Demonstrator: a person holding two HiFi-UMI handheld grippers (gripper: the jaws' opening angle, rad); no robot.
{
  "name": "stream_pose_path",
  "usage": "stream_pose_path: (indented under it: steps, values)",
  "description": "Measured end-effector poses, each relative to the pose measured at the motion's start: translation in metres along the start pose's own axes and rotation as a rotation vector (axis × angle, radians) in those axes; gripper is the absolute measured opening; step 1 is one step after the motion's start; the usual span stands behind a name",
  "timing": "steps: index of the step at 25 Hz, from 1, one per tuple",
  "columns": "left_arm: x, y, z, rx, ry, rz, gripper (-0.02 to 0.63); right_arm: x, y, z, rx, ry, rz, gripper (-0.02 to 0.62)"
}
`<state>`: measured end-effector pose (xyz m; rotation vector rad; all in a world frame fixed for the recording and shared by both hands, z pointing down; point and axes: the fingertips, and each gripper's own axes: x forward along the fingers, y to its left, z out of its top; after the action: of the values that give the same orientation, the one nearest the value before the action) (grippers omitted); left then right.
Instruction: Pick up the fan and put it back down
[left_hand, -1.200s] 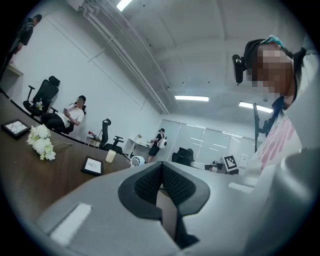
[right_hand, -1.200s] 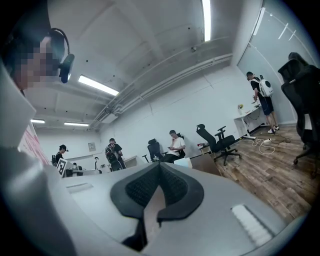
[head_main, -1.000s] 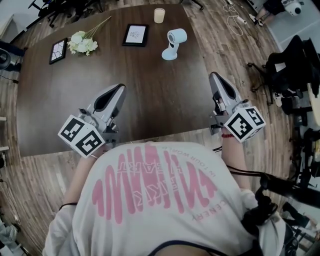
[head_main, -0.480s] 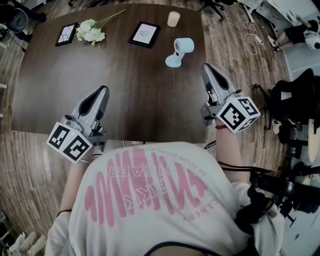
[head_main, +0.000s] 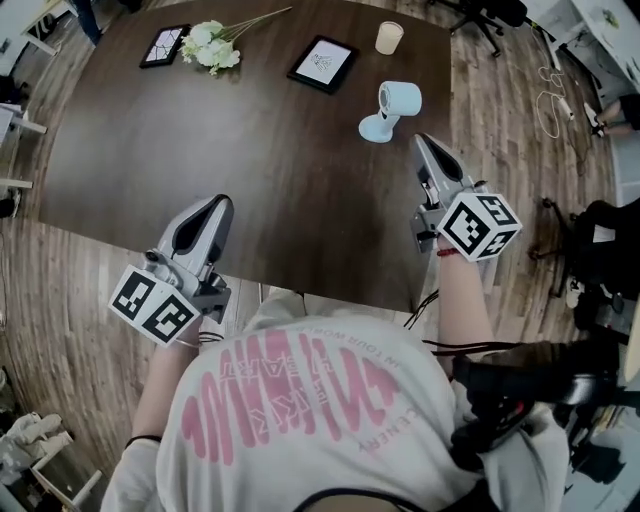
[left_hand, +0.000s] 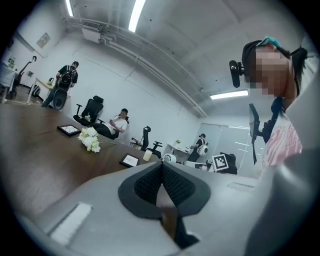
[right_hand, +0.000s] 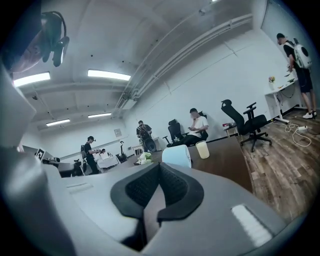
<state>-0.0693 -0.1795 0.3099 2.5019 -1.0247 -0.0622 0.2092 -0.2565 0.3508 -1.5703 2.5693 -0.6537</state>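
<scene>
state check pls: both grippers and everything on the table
left gripper: shut, empty.
right gripper: shut, empty, short of the fan.
fan: upright on its base, untouched; cannot tell if it is running.
cup: upright.
flowers: lying on the table.
middle frame: face showing.
left frame: face showing.
</scene>
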Motion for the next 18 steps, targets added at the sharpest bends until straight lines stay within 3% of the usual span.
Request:
stream_pose_path:
  steps: [9, 13, 18]
  values:
    - [-0.006, -0.003, -0.035, -0.030, 0.012, 0.106, 0.017, 0.035, -0.039, -0.047, 0.000, 0.069, 0.022, 0.039]
    - [-0.017, -0.005, -0.045, -0.034, 0.023, 0.153, 0.017, 0.048, -0.051, -0.054, -0.034, 0.078, 0.000, 0.143]
    - [-0.029, -0.005, -0.047, -0.036, 0.015, 0.205, 0.017, 0.064, -0.060, -0.060, -0.056, 0.109, -0.019, 0.201]
